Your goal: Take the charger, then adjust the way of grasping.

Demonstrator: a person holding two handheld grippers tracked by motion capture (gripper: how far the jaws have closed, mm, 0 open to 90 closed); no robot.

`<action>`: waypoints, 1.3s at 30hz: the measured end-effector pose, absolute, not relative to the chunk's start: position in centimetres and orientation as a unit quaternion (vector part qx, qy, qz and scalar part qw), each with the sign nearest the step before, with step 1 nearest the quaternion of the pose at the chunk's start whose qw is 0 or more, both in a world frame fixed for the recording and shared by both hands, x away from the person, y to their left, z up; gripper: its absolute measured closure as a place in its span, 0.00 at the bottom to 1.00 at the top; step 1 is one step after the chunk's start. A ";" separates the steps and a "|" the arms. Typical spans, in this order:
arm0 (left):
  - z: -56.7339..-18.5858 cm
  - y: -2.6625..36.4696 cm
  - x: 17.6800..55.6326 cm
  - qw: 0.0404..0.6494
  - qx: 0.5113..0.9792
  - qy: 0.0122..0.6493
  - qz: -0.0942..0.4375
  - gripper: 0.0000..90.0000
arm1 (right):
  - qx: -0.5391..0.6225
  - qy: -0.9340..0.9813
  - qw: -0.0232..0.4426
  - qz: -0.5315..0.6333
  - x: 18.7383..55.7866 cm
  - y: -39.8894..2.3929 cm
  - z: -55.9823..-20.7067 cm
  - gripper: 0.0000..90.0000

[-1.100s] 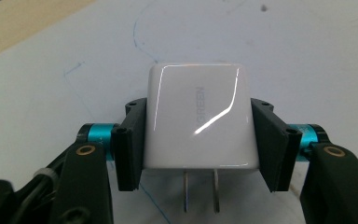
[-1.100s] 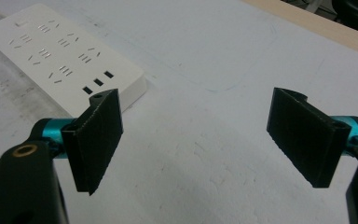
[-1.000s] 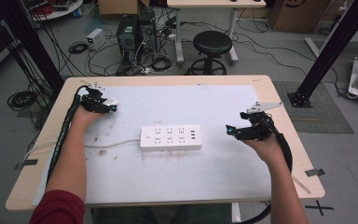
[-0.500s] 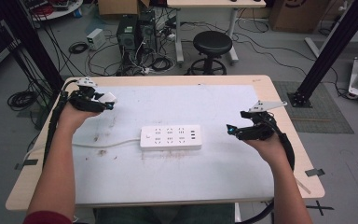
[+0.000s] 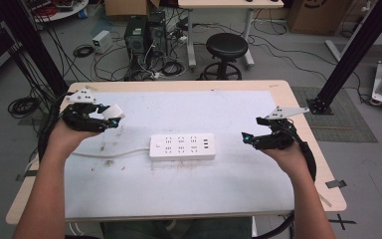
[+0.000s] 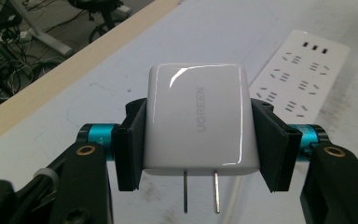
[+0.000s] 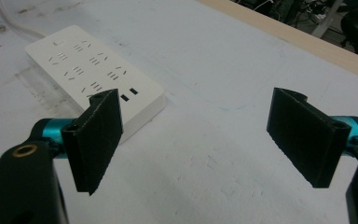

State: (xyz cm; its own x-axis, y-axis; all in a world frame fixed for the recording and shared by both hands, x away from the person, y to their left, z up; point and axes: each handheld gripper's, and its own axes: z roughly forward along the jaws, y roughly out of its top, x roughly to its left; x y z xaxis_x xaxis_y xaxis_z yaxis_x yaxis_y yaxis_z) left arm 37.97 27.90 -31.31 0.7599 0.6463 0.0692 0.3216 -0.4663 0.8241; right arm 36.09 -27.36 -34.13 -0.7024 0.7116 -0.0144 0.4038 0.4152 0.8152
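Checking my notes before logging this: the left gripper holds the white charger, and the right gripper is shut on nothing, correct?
Not quite. The left gripper does hold the white charger, but the right gripper view shows the right gripper open, its jaws apart with nothing between them.

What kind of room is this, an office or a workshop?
Most likely a lab or test workshop: loose cables and computer towers crowd the floor, a black metal frame flanks the table, beside a round stool.

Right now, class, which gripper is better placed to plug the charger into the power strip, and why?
Left. The left gripper is shut on the charger, whose prongs stick out free, and the power strip lies just beside it. The right gripper is open and holds nothing, so it could at best steady the strip.
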 end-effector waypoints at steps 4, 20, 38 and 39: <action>-31.8 27.5 36.0 0.446 0.835 0.266 0.182 0.47 | 0.338 0.822 0.183 0.421 35.8 -27.3 -34.1 0.21; -32.8 25.6 36.1 0.457 0.842 0.232 0.168 0.47 | 0.334 0.825 0.183 0.418 35.7 -27.2 -33.8 0.21; -34.3 20.2 34.2 0.473 0.856 0.136 0.154 0.47 | 0.297 0.841 0.155 0.424 34.9 -24.3 -33.0 0.21; -34.3 20.2 34.2 0.473 0.856 0.136 0.154 0.47 | 0.297 0.841 0.155 0.424 34.9 -24.3 -33.0 0.21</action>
State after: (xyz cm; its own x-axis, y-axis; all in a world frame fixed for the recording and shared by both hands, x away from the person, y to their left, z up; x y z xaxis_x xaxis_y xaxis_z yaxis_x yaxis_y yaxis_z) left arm 34.17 20.18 -34.27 0.9154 0.3793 0.1351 0.0874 -0.5146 0.8529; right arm 34.89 -24.33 -33.01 -0.7752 0.6316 -0.0090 0.3684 0.4636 0.8058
